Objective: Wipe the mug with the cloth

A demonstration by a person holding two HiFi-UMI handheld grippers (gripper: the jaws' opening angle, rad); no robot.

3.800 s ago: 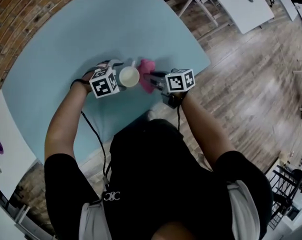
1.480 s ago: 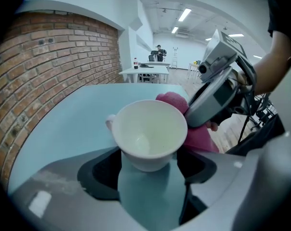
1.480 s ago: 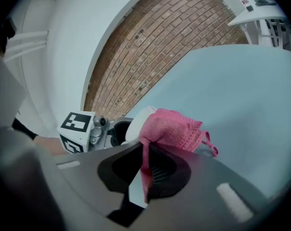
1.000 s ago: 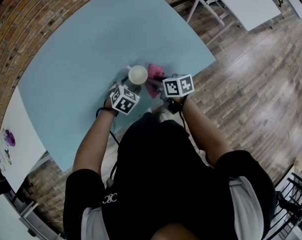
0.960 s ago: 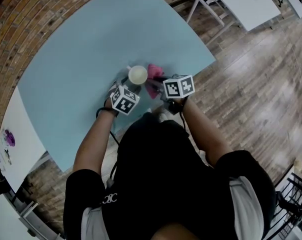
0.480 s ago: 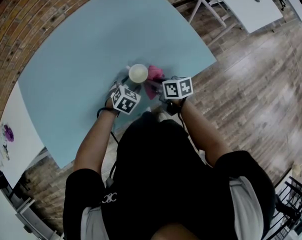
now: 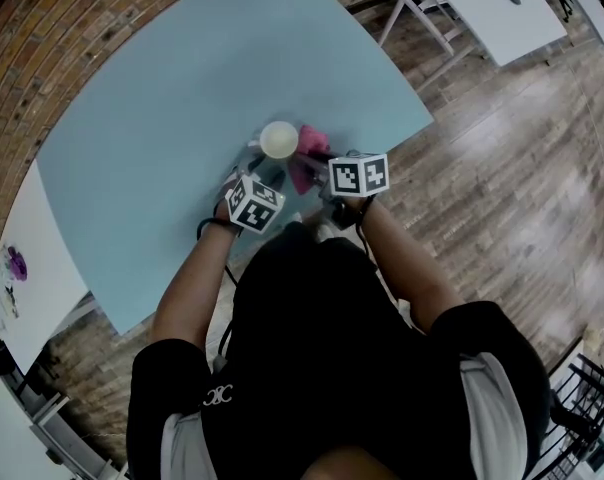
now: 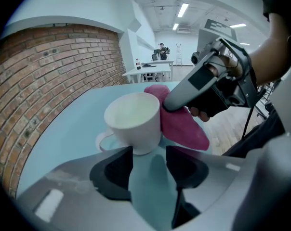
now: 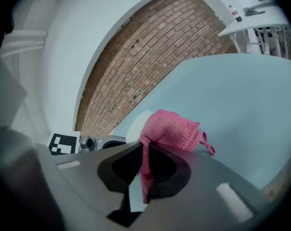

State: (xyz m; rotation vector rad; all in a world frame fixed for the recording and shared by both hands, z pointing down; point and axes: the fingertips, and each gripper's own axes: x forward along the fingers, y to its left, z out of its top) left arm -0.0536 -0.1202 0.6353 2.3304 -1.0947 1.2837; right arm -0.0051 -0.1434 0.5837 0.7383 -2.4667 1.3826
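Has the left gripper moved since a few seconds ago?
Yes. The left gripper went from the left of the mug toward the table's near edge; its jaws have just been closing, the mug at their tips, ungripped.

- My left tool [image 8: 149,161] and right tool [image 9: 144,171] are grey shells with black pads inside the jaws.
- Each carries a white cube [image 7: 255,204] printed with black square markers.
- A thin black cable [image 8: 254,110] hangs off the right tool.
- I wear a black top [image 7: 322,348] with a small white logo [image 7: 223,395] and pale short sleeves [image 7: 489,418].
- A dark band [image 7: 210,226] circles my left wrist.
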